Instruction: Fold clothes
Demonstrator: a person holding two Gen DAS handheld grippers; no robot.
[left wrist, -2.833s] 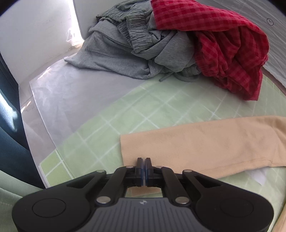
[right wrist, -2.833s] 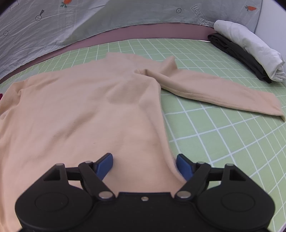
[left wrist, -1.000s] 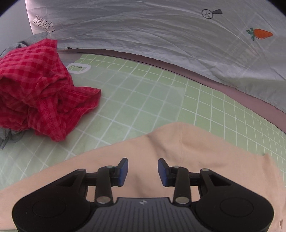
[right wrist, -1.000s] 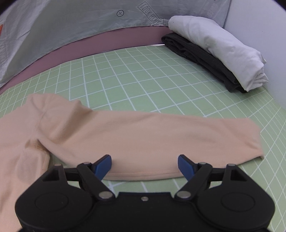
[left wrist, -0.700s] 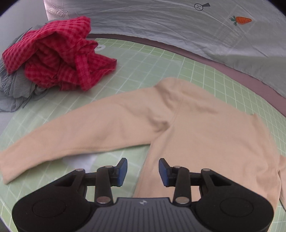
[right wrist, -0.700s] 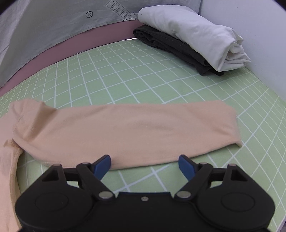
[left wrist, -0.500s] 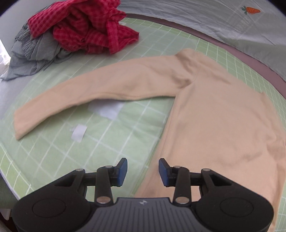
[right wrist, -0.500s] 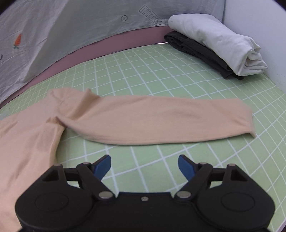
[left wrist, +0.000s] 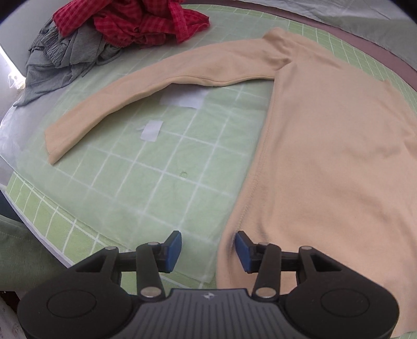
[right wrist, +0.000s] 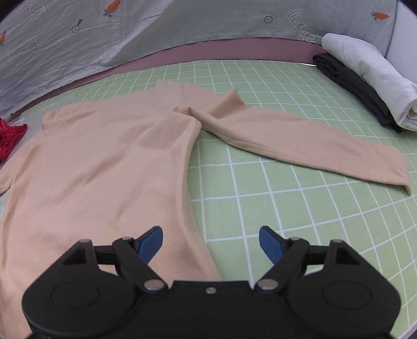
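Observation:
A peach long-sleeved top (left wrist: 325,146) (right wrist: 104,161) lies flat on the green checked mat (left wrist: 146,187) (right wrist: 299,208), both sleeves spread out to the sides. My left gripper (left wrist: 207,247) hovers over the top's lower left corner; its jaws are opening, and the side seam runs between them with no pad pressing on it. My right gripper (right wrist: 210,243) stands wide open over the lower right corner, the hem edge lying below the gap. Neither gripper holds anything.
A red checked garment (left wrist: 135,20) and grey clothes (left wrist: 60,57) are heaped at the mat's far left. A folded white item (right wrist: 365,75) on a folded dark one (right wrist: 349,83) sits at the far right. A grey printed sheet (right wrist: 130,34) lies behind.
Both grippers swung back from the sleeves to the top's bottom corners. The left jaws have spread a little wider. The right jaws kept their width.

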